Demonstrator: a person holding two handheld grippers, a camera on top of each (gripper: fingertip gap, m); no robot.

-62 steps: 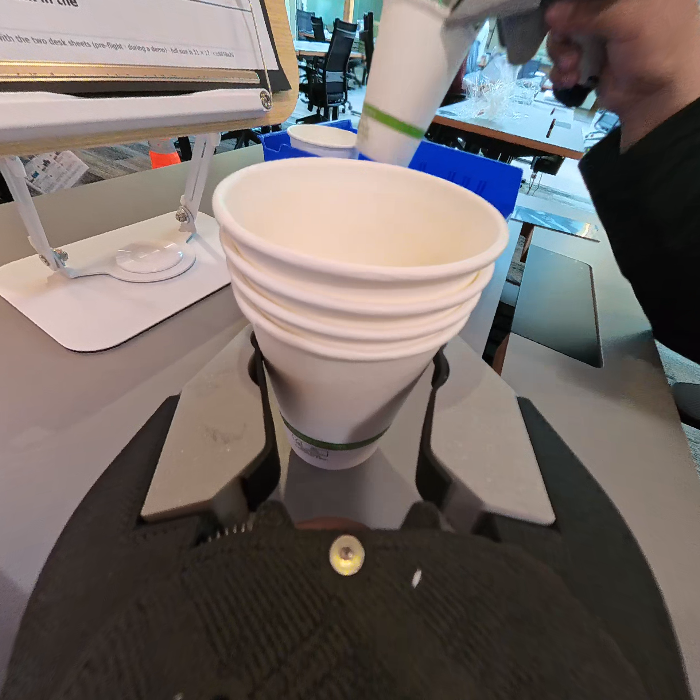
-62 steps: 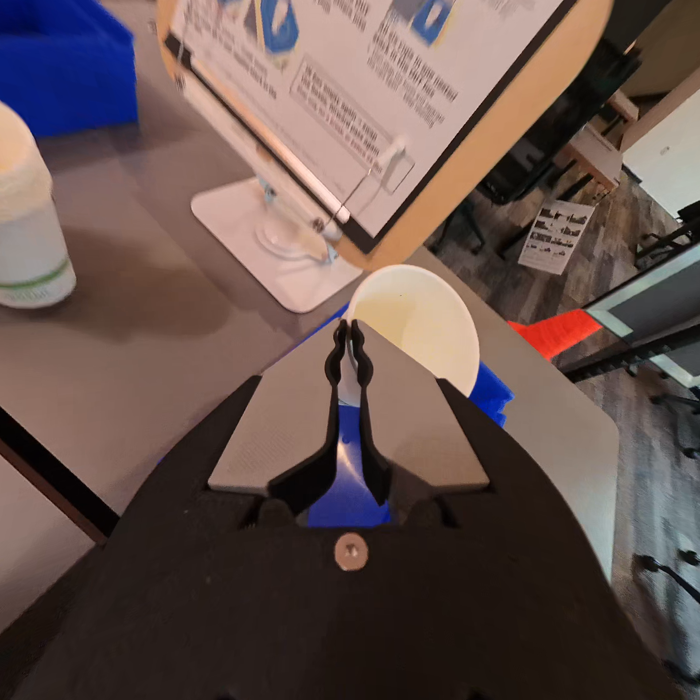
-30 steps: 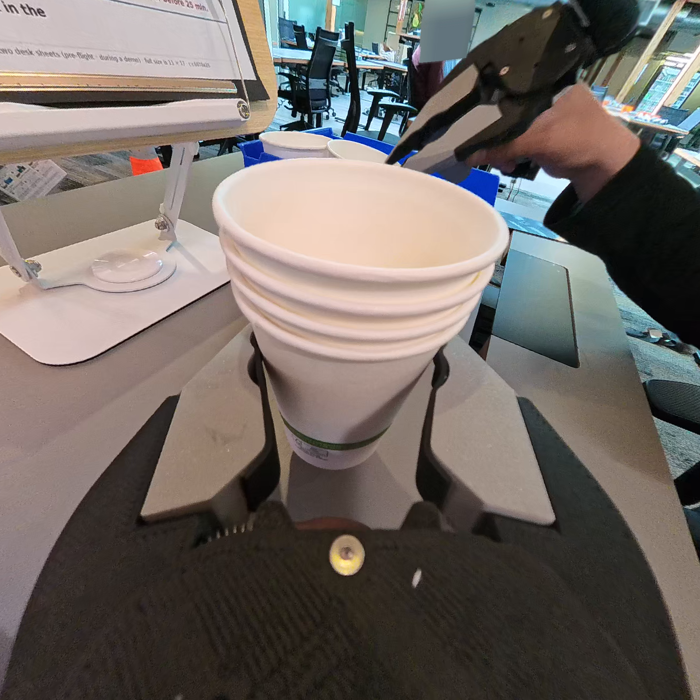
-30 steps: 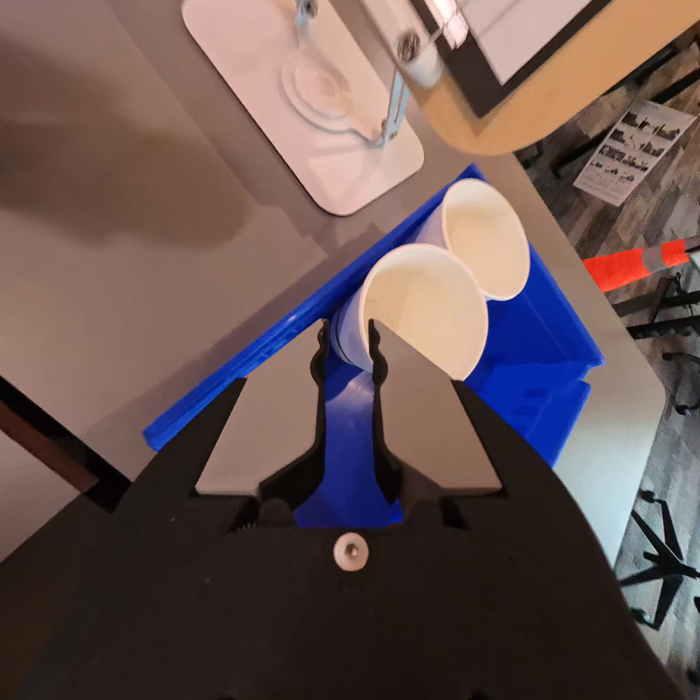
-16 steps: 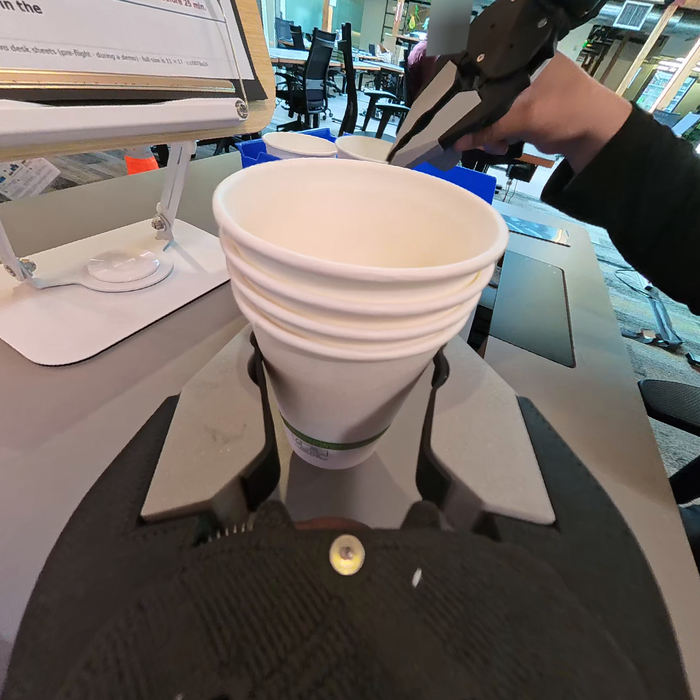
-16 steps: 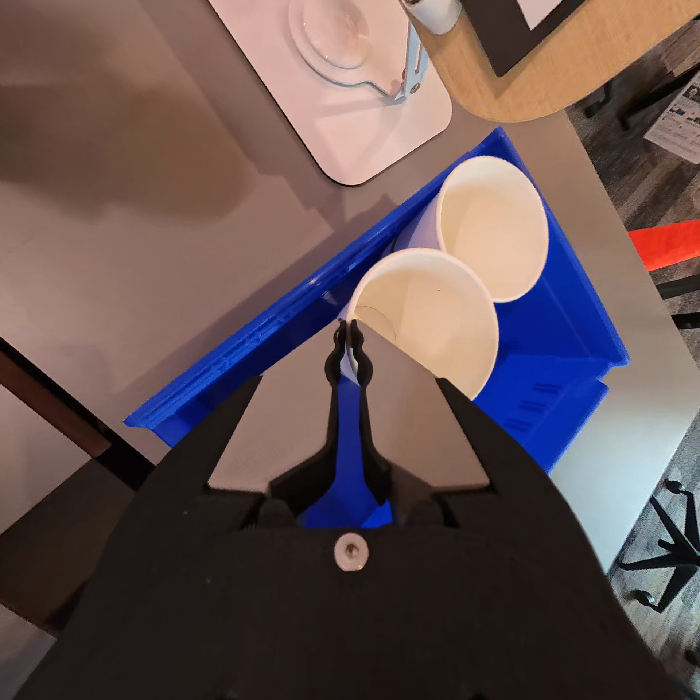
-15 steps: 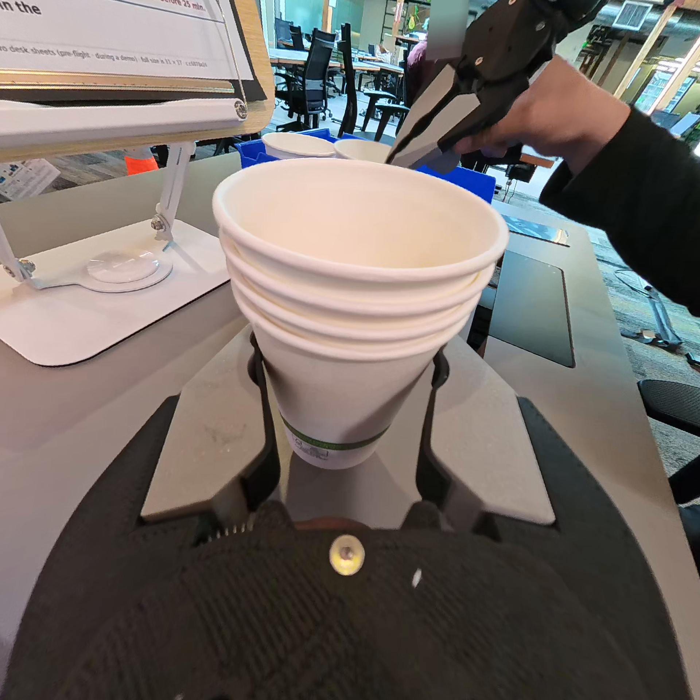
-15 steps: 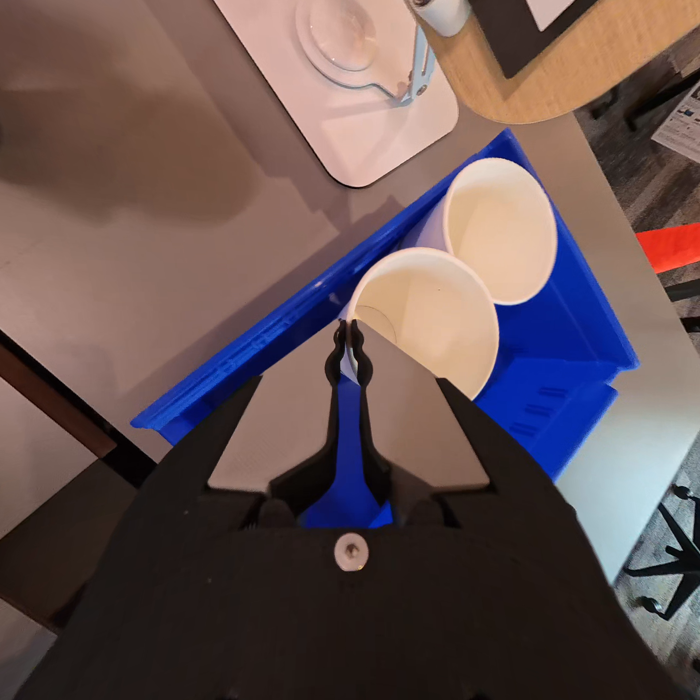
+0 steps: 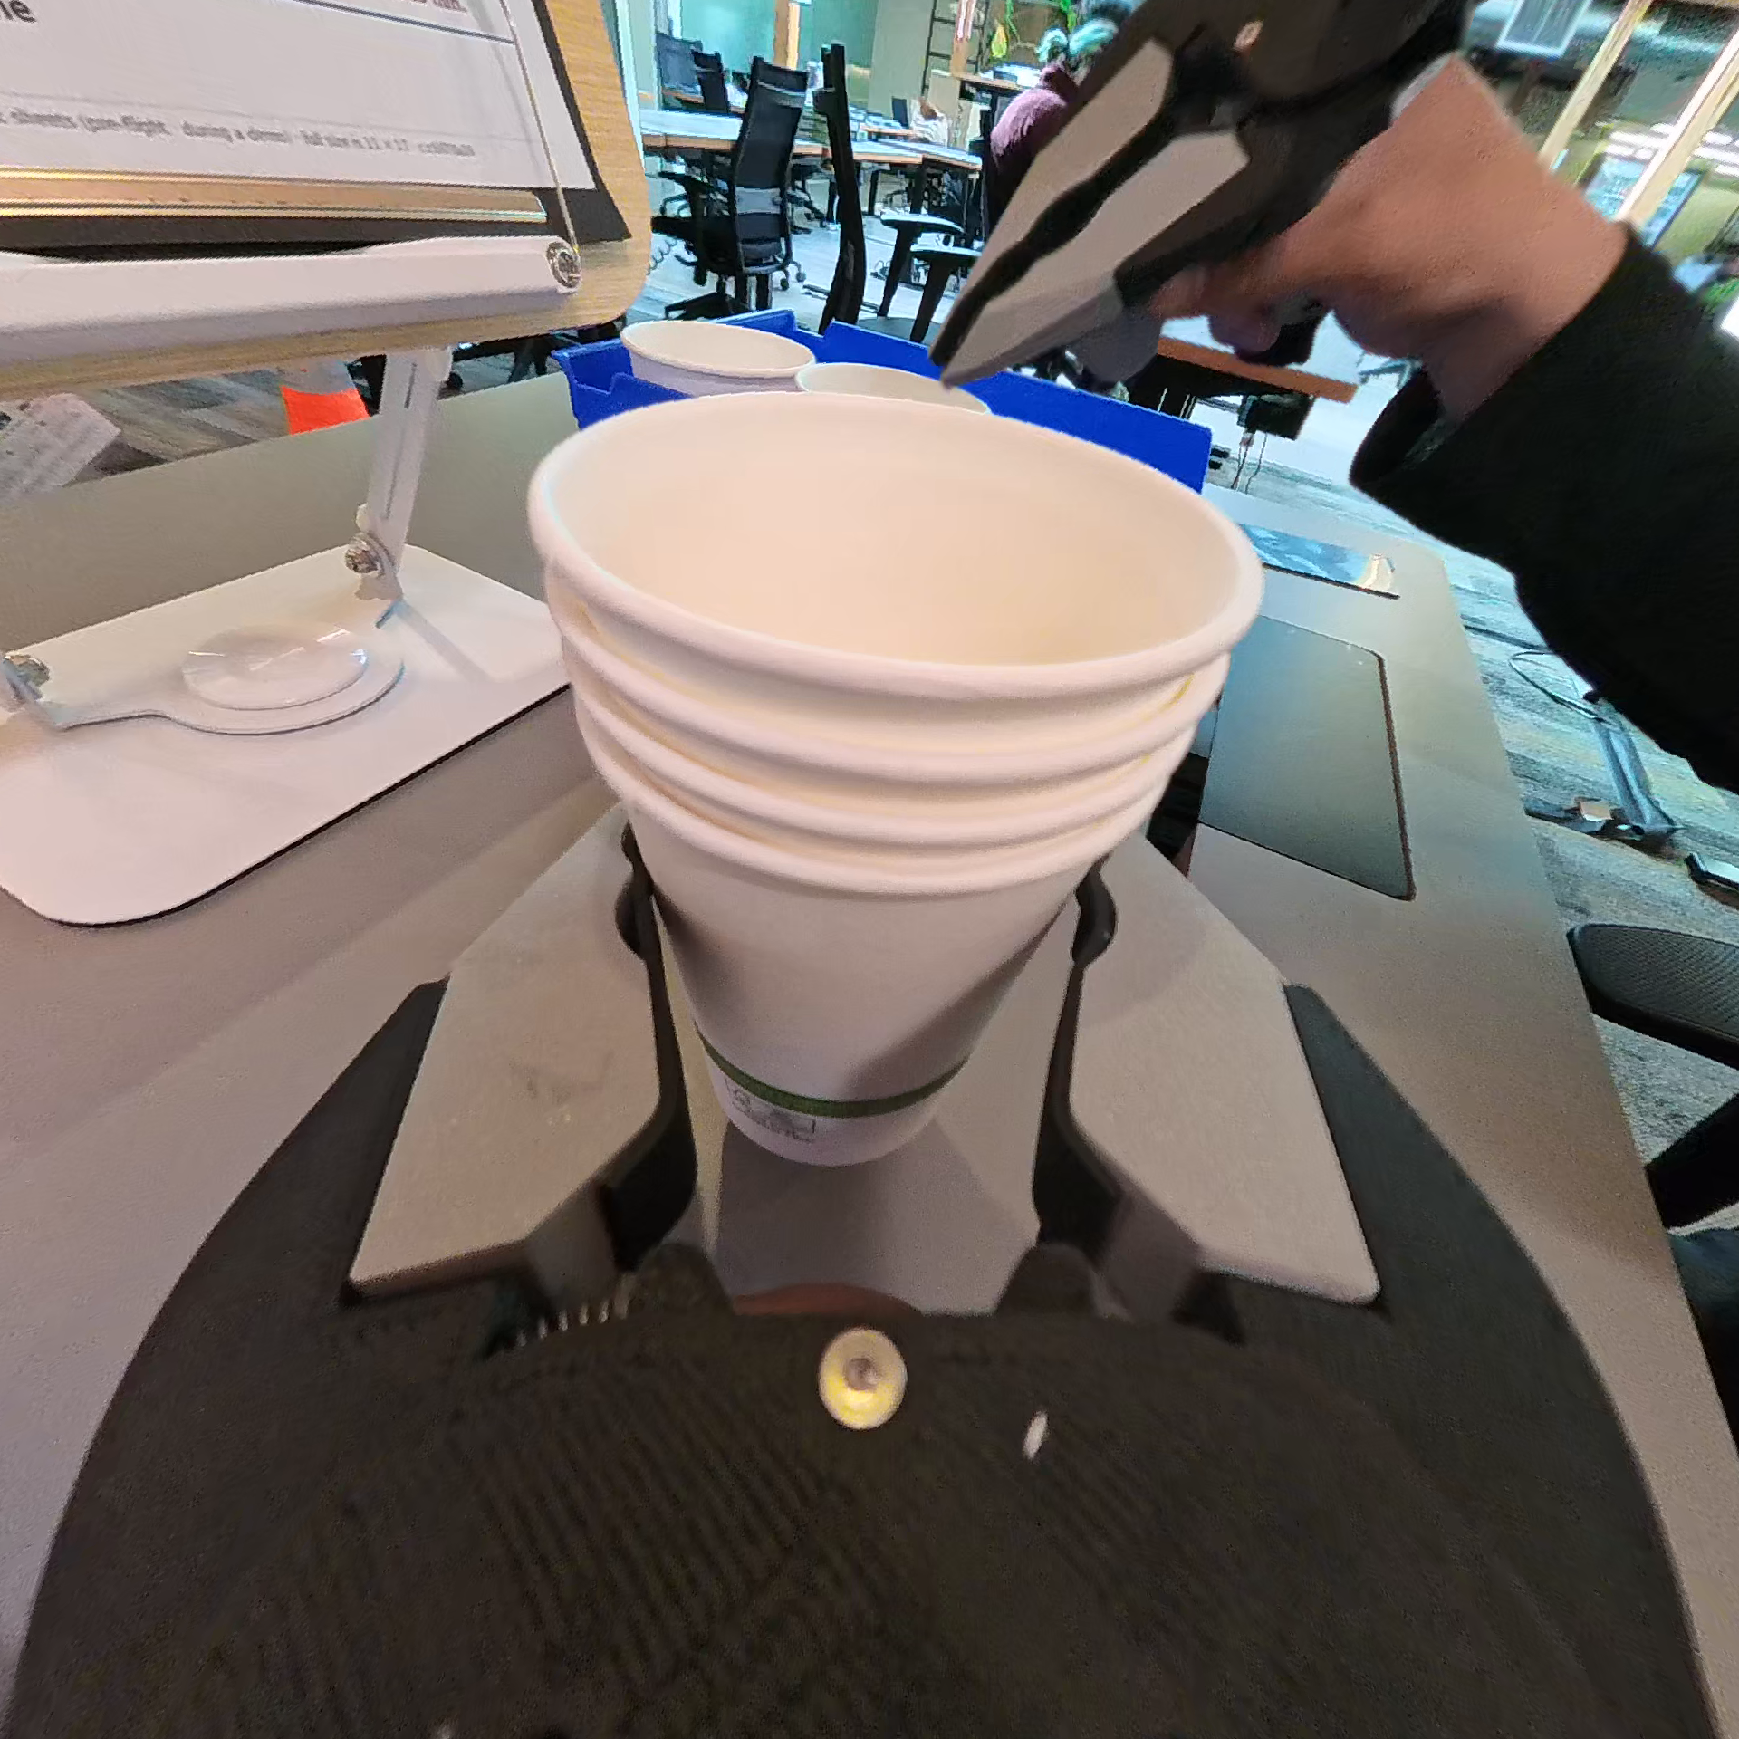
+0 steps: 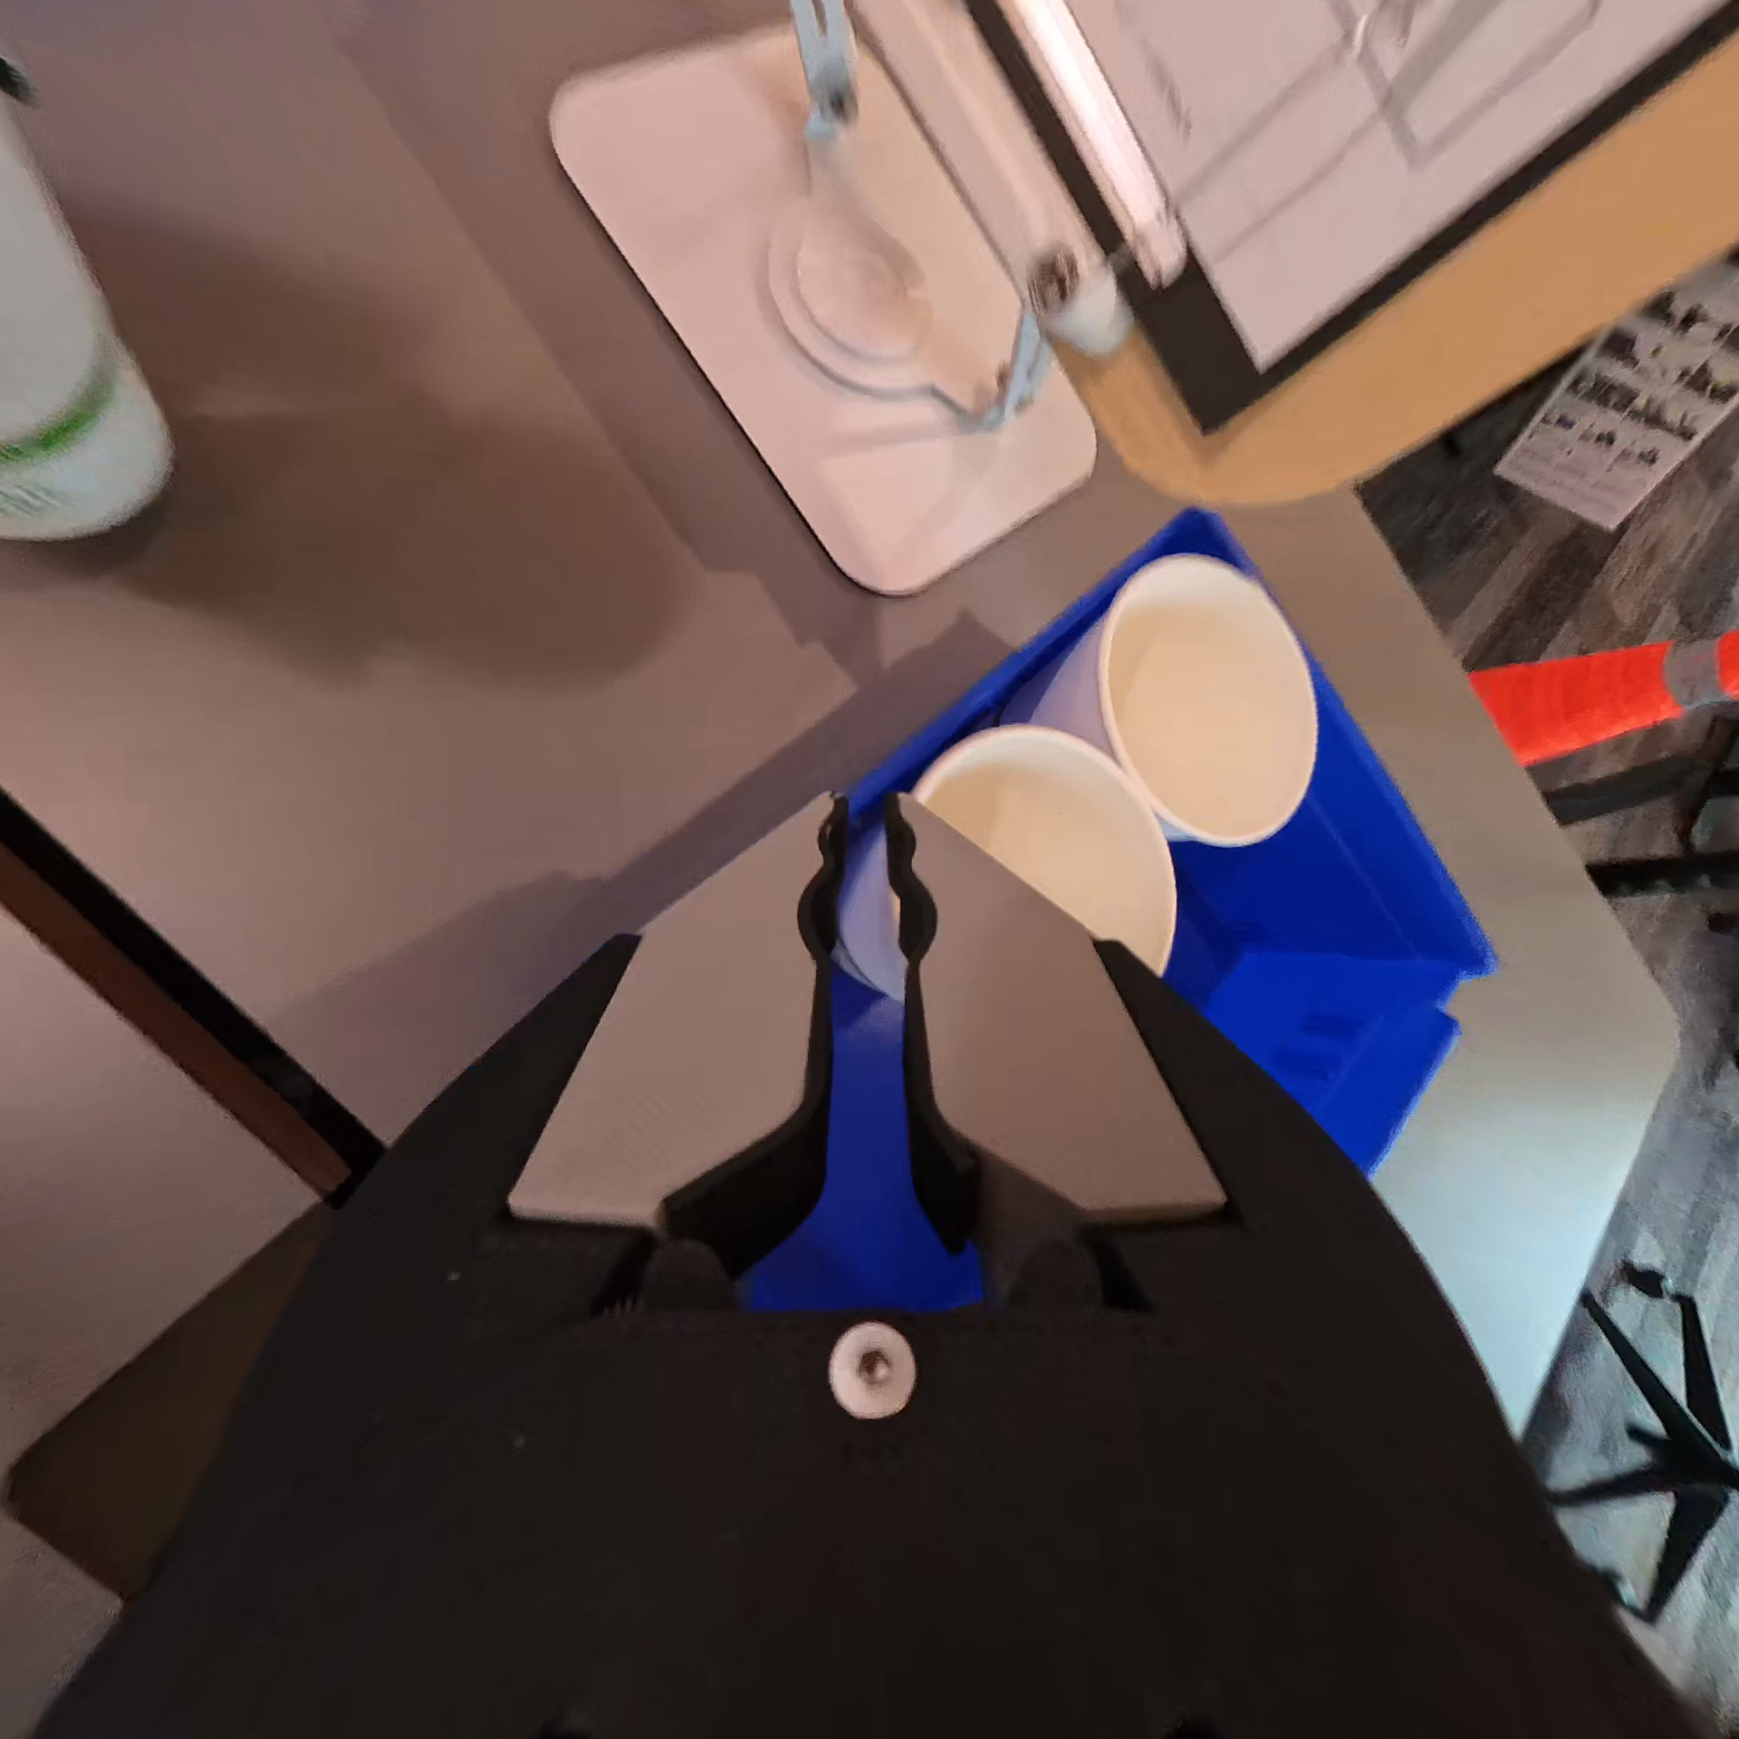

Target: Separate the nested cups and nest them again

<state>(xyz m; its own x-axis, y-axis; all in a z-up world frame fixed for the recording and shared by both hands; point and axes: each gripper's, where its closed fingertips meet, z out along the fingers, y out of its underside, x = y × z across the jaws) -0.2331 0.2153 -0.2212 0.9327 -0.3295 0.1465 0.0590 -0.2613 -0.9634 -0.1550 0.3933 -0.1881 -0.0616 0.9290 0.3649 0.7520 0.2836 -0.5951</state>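
Observation:
My left gripper is shut on a stack of several nested white paper cups with a green band near the base, held upright over the grey table. The stack's base also shows at the left edge of the right wrist view. Two single white cups stand in a blue bin: a near cup and a far cup. My right gripper hovers just above the near cup's rim, jaws a narrow gap apart and empty. It also shows in the left wrist view, held by a hand above the bin.
A white stand base carrying a tilted wooden board with paper sheets sits at the table's far left. A dark inset panel lies on the table's right. Beyond the table edge are office chairs, floor and an orange cone. Some 20 cm of space lies between my two pairs of fingers.
My right gripper was pinched on the near cup's rim in the bin; now its jaws have parted slightly and it has drawn back up, leaving the cup in the bin. The left gripper and stack held still.

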